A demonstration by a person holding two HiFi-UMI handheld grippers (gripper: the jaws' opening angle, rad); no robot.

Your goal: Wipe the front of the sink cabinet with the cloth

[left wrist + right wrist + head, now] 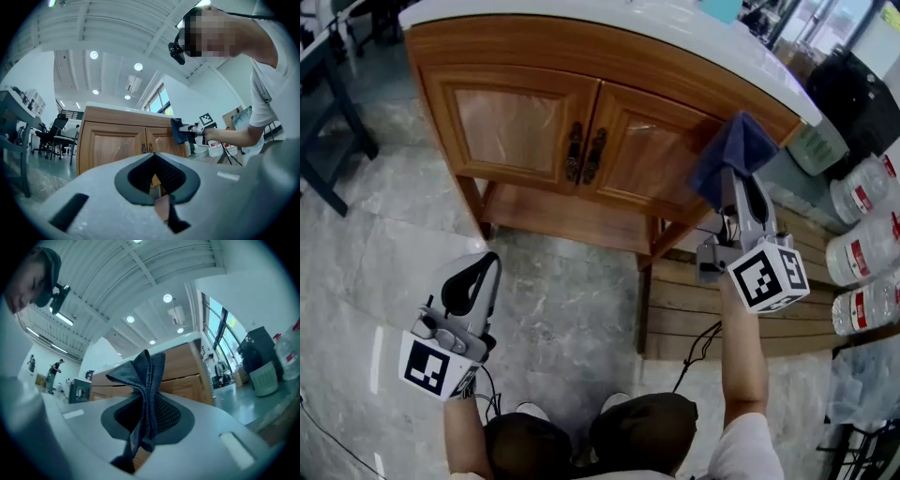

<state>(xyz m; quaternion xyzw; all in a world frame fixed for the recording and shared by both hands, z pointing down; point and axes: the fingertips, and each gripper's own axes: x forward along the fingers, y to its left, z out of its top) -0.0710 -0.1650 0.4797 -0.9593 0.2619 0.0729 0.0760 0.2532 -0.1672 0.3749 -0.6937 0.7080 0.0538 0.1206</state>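
The wooden sink cabinet (581,112) stands ahead with two doors and dark handles (584,155) under a white top. My right gripper (739,178) is shut on a dark blue cloth (733,155), held against the cabinet's right front corner near the right door. In the right gripper view the cloth (143,380) sticks up bunched between the closed jaws. My left gripper (478,272) hangs low over the floor, well short of the cabinet, jaws closed with nothing in them. The left gripper view shows the cabinet (126,140) and the cloth (178,131) in the distance.
Marble floor tiles (572,300) lie before the cabinet. A low wooden pallet (694,309) sits to the right, with several large water bottles (867,244) beyond it. A dark table leg (337,122) stands at the far left. The person's knees (600,436) show at the bottom.
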